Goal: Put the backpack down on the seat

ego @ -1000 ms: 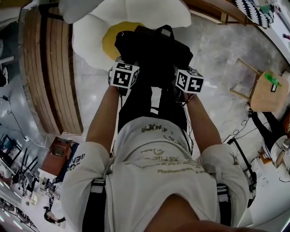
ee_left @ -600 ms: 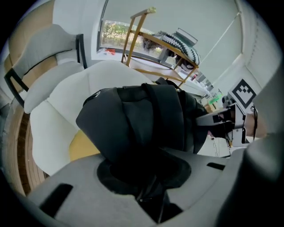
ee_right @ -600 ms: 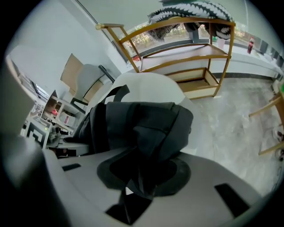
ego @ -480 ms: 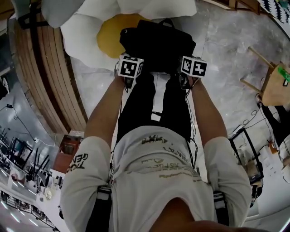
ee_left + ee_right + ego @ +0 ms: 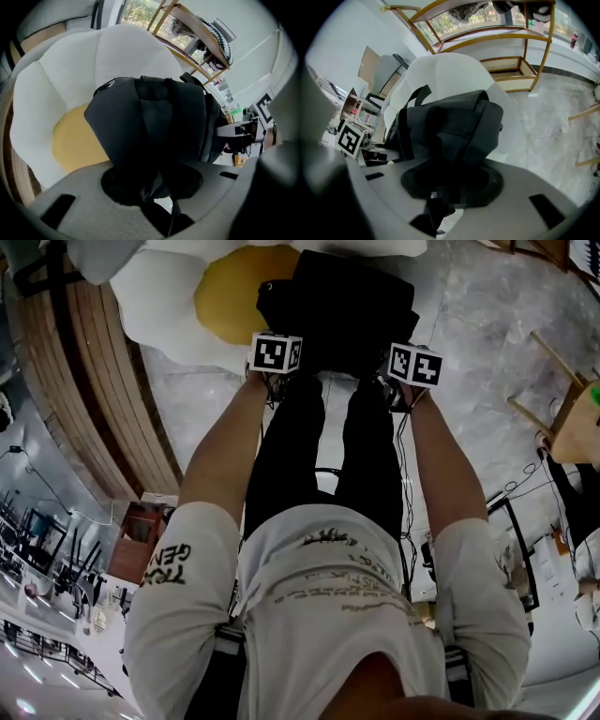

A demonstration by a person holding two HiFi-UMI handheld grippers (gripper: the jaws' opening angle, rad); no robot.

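Now, from your head view, the backpack (image 5: 347, 306) lies on the flower-shaped seat (image 5: 155, 296), partly over its yellow centre (image 5: 230, 292), with your left gripper (image 5: 276, 357) and right gripper (image 5: 414, 367) at its near edge; the jaws themselves are hidden there behind the marker cubes. Your left gripper view shows what that one cannot: the jaws are opening, with a fold of black backpack fabric in the gap, and white petals rising behind the bag. Your right gripper view shows the same on its side, jaws opening with dark fabric between them, plus a wooden shelf (image 5: 506, 47) beyond the seat.
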